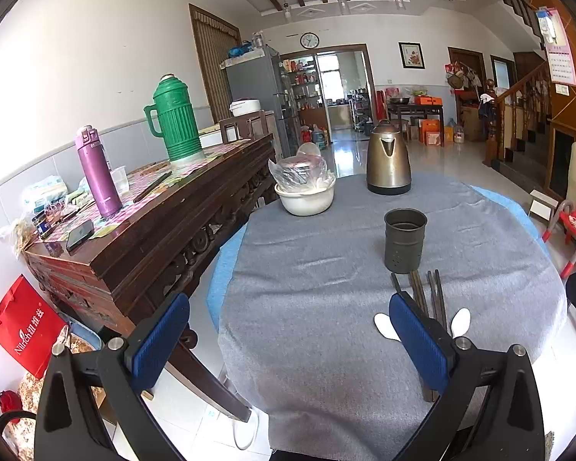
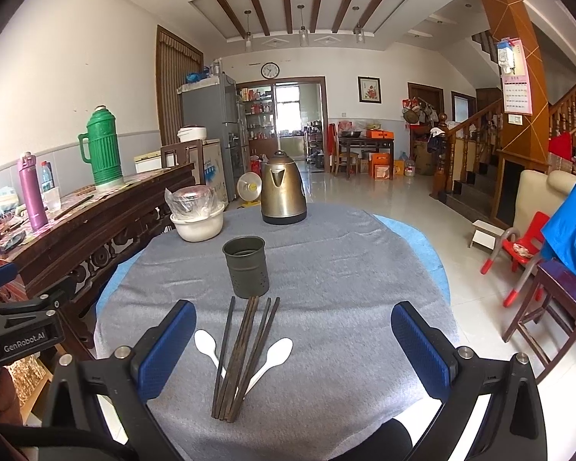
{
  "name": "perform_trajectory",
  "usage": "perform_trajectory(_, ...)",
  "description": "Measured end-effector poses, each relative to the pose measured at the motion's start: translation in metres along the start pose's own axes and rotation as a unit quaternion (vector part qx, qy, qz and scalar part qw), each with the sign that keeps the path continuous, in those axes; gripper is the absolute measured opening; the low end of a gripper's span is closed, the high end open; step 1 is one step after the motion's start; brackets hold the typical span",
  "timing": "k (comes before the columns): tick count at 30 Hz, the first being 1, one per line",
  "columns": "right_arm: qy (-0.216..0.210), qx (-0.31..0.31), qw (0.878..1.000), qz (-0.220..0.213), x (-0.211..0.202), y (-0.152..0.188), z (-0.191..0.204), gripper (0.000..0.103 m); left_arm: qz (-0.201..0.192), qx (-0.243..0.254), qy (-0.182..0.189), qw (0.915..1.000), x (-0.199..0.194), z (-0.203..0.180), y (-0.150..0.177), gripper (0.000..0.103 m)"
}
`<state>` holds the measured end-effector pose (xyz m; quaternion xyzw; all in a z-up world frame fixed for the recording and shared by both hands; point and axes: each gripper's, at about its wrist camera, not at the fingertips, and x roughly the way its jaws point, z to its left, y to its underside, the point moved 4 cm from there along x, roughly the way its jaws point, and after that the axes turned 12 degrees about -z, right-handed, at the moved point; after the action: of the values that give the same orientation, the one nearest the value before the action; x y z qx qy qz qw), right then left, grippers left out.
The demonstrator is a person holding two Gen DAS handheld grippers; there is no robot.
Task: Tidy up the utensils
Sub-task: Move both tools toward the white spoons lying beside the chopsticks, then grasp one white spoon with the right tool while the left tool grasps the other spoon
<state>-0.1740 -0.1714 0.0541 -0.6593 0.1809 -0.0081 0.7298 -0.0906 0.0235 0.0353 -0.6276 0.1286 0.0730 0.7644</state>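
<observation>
A dark metal utensil cup [image 2: 245, 266] stands upright and empty on the grey tablecloth; it also shows in the left wrist view [image 1: 404, 240]. Just in front of it lie several dark wooden chopsticks [image 2: 245, 353] and two white plastic spoons [image 2: 206, 344] [image 2: 278, 351]. In the left wrist view the chopsticks [image 1: 428, 297] and spoons [image 1: 460, 320] lie partly behind my right finger. My right gripper [image 2: 293, 349] is open above the chopsticks, with nothing between its fingers. My left gripper [image 1: 288, 340] is open and empty, to the left of the utensils.
A brass kettle [image 2: 283, 192] stands at the table's far side. A white bowl [image 2: 197, 224] with a plastic-wrapped container is at the far left. A wooden sideboard [image 1: 153, 223] with a green thermos and purple bottle stands left. A stool [image 2: 549, 307] is right.
</observation>
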Motion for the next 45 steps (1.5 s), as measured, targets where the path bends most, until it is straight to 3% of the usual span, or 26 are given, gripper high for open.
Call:
perform_trajectory(37,-0.025,0.020,0.999,0.004,0.003,0.000,0.005,0.102,0.006,-0.003,0.000,1.0000,0.003,0.007,0.000,0.103)
perform_trajectory(42,-0.033,0.034,0.999,0.017,0.011,0.004,0.000,0.102,0.025,-0.006,0.012,0.9996,0.014,0.002,0.009,0.103)
perform_trajectory(45,-0.052,0.058,0.996,0.042,0.025,0.009,-0.006,0.102,0.068,-0.024,0.039,0.9966,0.034,-0.001,0.021,0.103)
